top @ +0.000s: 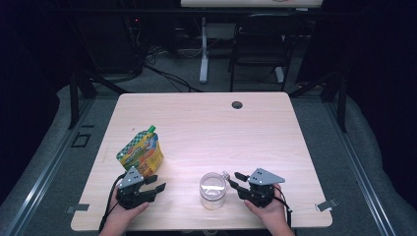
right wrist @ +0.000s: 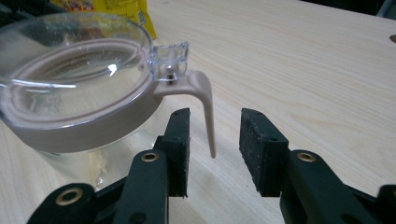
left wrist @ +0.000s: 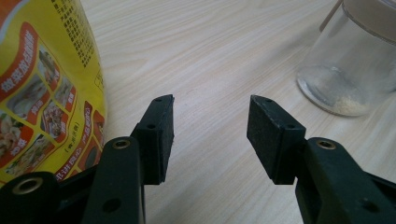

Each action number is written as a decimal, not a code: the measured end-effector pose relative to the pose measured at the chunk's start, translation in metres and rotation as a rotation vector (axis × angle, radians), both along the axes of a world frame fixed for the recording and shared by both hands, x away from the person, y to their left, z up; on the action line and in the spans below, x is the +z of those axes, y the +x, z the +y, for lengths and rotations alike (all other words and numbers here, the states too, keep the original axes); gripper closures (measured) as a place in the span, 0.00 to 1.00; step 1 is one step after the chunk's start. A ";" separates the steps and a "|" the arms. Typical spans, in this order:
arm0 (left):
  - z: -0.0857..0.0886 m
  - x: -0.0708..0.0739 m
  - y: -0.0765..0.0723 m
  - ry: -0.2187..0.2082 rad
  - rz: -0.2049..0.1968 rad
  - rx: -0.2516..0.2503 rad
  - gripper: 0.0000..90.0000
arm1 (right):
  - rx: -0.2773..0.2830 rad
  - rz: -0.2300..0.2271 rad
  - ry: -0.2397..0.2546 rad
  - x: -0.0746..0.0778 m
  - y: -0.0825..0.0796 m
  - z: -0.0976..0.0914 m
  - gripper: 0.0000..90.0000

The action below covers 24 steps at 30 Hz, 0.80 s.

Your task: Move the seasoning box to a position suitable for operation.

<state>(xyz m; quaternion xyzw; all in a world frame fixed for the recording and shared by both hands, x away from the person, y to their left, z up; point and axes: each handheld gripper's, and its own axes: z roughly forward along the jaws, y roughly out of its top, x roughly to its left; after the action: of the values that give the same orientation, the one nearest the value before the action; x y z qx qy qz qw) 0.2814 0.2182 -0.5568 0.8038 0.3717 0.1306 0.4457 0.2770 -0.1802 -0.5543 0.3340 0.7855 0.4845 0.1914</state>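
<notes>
Near the front-left corner of the tabletop (top: 206,113) lies a yellow spouted refill pouch (top: 141,151), its green cap pointing toward the far edge. The pouch's print, seen close in the left gripper view, is orange and red panels with food photos and dense small characters, too fine to read; no brand can be made out. Just in front of it the left gripper (top: 156,183) rests with its jaws open and nothing between them, aimed across the tabletop toward the jar.

At the middle of the front edge stands a clear jar (top: 213,190) with a transparent hinged lid in a beige collar, a little pale powder at its bottom. It carries no label. A slim beige clasp lever (right wrist: 206,109) hangs down from the collar beside the clear hinge block. The right gripper (top: 232,180), just right of the jar, has its jaws open on either side of that lever, not pressing it.

The jar looks light, rigid and smooth, so probably slippery on its wall and easy to tip or slide if pushed. The lever seems thin and bendable; a gentle pinch low on it, with the jar steadied at the collar, looks safest.
</notes>
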 end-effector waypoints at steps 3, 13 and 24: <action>0.000 0.000 0.000 0.001 0.000 -0.002 0.57 | -0.008 0.011 -0.007 -0.002 0.003 0.003 0.71; 0.000 -0.001 -0.001 0.009 0.006 -0.003 0.57 | -0.011 0.030 0.012 -0.007 0.014 0.010 0.76; 0.000 -0.001 -0.001 0.010 0.007 0.001 0.57 | 0.005 0.017 0.019 -0.008 0.017 0.017 0.83</action>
<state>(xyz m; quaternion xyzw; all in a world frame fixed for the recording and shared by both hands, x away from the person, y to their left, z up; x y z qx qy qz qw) 0.2802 0.2183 -0.5580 0.8063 0.3730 0.1301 0.4402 0.2945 -0.1628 -0.5626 0.3379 0.7832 0.4897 0.1805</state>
